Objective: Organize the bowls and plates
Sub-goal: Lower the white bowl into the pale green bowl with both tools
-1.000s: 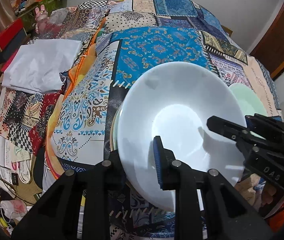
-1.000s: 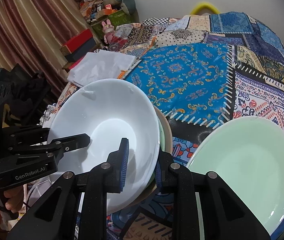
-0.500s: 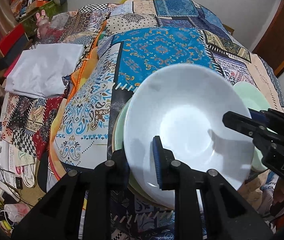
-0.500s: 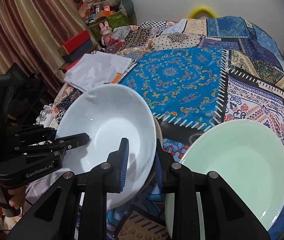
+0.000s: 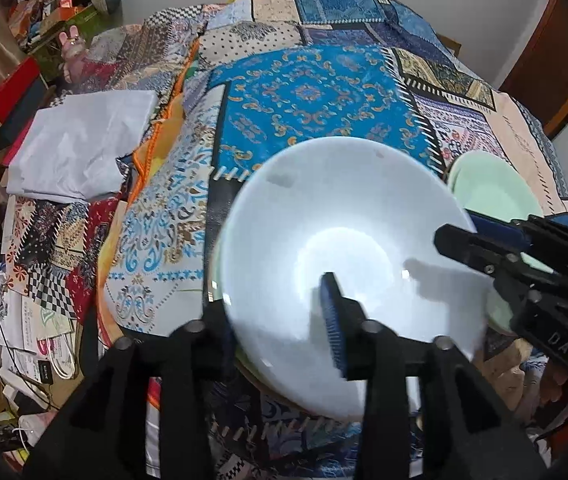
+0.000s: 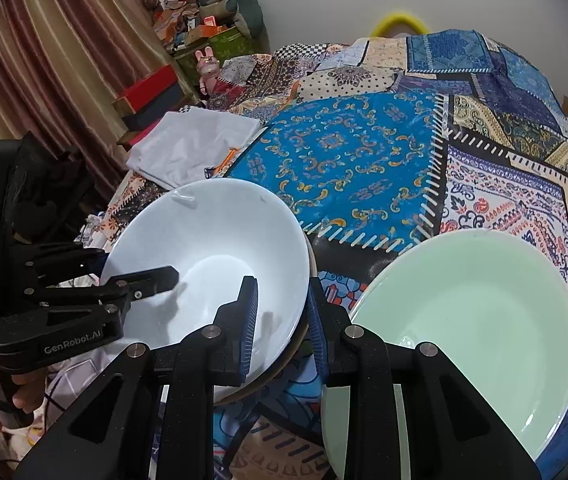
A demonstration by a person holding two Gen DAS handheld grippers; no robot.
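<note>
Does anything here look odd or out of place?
Yes: the dishes sit on a patchwork bedspread, not a table. The white bowl rests tilted on a stack near the bed's edge, a soft footing. The green plate lies apart. Nothing looks broken or spilled.

Both wrist views close, angled steeply down, sharing the white bowl point(image 5: 347, 264) on the patchwork bedspread point(image 6: 363, 152).

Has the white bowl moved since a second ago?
Yes. In the right wrist view the white bowl has sunk onto the stack, clear of the white cloth.
</note>
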